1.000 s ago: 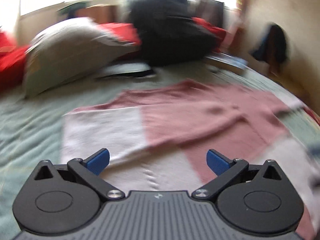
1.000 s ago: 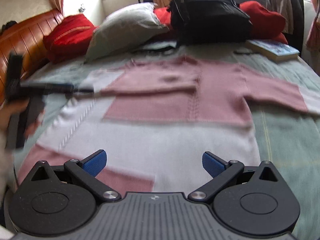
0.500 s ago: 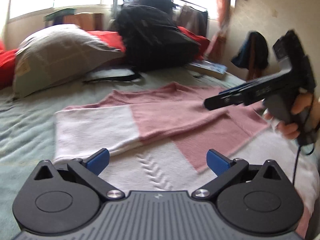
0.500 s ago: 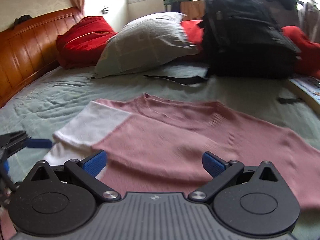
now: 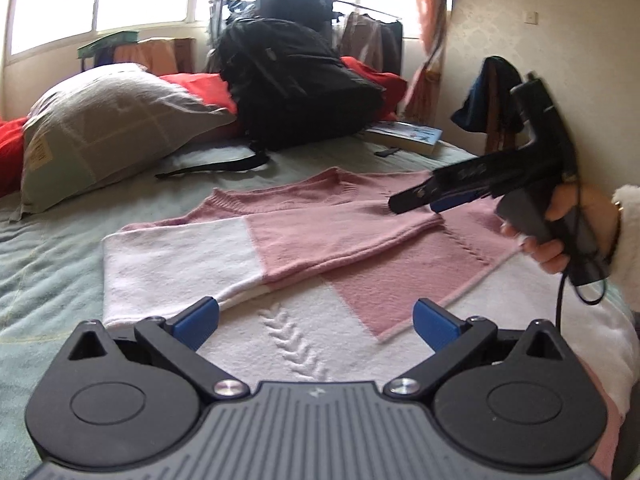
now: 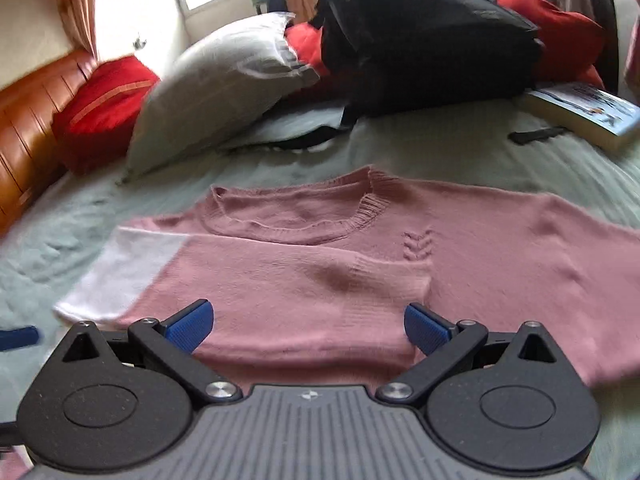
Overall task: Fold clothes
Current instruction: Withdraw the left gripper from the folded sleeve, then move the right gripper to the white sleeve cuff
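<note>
A pink and white knitted sweater (image 5: 360, 248) (image 6: 400, 264) lies flat on the bed, one sleeve folded across its chest. My left gripper (image 5: 316, 320) hovers open over the white lower part, nothing between its blue pads. My right gripper (image 6: 308, 324) is open just above the folded pink sleeve, near the neckline (image 6: 296, 216). In the left wrist view the right gripper (image 5: 424, 198), held by a hand (image 5: 560, 232), hangs over the sweater's far shoulder.
A grey pillow (image 5: 104, 128), red cushions (image 6: 104, 104) and a black backpack (image 5: 296, 84) crowd the head of the pale green bed (image 5: 48, 264). A book (image 6: 584, 112) lies at the far right. A wooden headboard (image 6: 24, 120) borders the left side.
My right gripper has swung forward from the hem to over the chest and neckline. The left wrist view has steadied over the white lower part; both stay open.
</note>
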`<state>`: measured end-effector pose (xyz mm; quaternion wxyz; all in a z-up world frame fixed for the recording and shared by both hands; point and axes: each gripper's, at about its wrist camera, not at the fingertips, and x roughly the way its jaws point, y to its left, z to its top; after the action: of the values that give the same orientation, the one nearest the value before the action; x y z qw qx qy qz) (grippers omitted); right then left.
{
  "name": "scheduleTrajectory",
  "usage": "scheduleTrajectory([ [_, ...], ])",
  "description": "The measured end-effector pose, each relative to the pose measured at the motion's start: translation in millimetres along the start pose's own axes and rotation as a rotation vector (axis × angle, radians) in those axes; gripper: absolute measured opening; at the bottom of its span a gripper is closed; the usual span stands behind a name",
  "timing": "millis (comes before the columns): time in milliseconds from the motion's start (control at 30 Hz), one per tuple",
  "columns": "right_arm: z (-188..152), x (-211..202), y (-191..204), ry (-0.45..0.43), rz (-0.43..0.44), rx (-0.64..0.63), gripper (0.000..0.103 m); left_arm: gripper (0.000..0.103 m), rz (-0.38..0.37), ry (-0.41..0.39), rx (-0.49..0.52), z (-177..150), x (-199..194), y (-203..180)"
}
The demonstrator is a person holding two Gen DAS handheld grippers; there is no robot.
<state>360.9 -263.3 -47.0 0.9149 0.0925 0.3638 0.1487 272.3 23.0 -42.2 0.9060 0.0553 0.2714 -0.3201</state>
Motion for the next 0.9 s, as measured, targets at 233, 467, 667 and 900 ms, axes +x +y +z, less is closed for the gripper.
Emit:
scheduleTrajectory([
  [233,-62,-37,7,0.072,-0.056,-0.029,0.103,0.102,-0.023,-0.008,0.073,0,-4,-22],
  [467,-107,-94,18,0.011,-0.13,-0.011,0.103,0.102,-0.043,-0.024,0.145,0,-12,-40],
  [667,-147,-107,49,0.064,-0.187,-0.14,0.103,0.102,-0.037,-0.03,0.193,-5,-23,-54],
  [900,-176,-117,124,-0.01,-0.133,-0.384,0.103,0.102,-0.03,-0.035,0.253,-16,-40,-62],
])
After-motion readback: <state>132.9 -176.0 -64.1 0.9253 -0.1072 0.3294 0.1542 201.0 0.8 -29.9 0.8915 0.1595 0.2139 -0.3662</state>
